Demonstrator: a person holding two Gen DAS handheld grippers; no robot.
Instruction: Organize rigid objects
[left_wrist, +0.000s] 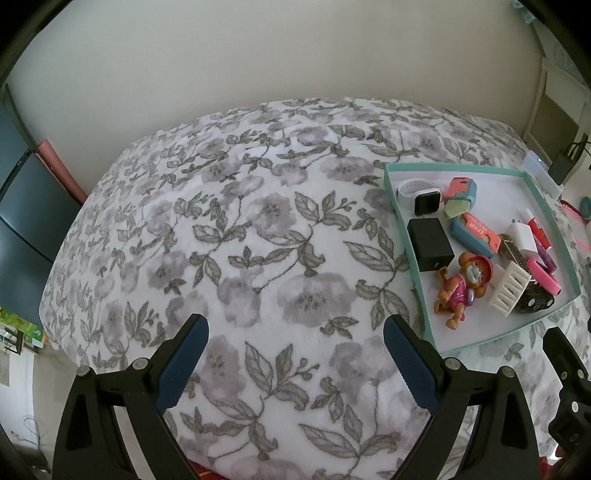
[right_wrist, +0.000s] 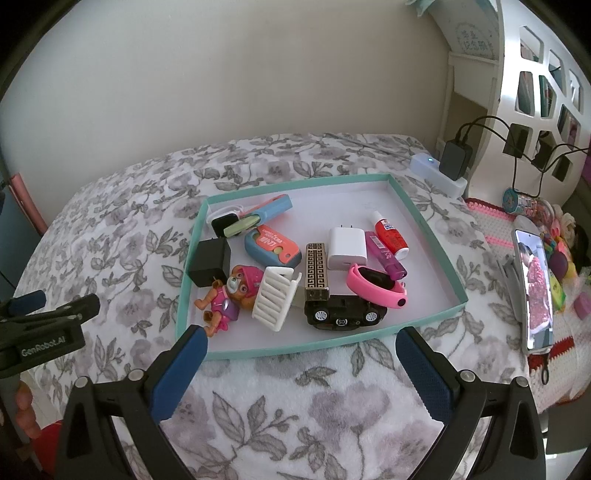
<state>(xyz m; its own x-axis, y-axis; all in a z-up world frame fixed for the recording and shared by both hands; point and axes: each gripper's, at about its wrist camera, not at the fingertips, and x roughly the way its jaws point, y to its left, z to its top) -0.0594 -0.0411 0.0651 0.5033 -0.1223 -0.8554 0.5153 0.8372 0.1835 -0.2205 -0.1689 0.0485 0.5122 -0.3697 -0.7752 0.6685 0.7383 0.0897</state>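
Note:
A shallow teal-rimmed tray (right_wrist: 448, 266) lies on a floral blanket (right_wrist: 122, 229) and holds several small objects: a black charger (right_wrist: 209, 263), a pink toy dog figure (right_wrist: 229, 299), a white comb-like rack (right_wrist: 275, 297), a black toy car (right_wrist: 343, 314), a pink wristband (right_wrist: 376, 284), a white charger (right_wrist: 347, 248) and a blue-orange case (right_wrist: 271, 245). My right gripper (right_wrist: 301, 363) is open and empty, just in front of the tray's near rim. My left gripper (left_wrist: 295, 352) is open and empty over bare blanket (left_wrist: 229, 229), left of the tray (left_wrist: 413, 266).
A phone (right_wrist: 535, 291) on a stand, small toys and a crocheted mat lie right of the tray. A power strip (right_wrist: 439, 173) with plugged chargers sits behind it. A white shelf stands at the far right, a wall behind, and a dark screen (left_wrist: 22, 206) at the left.

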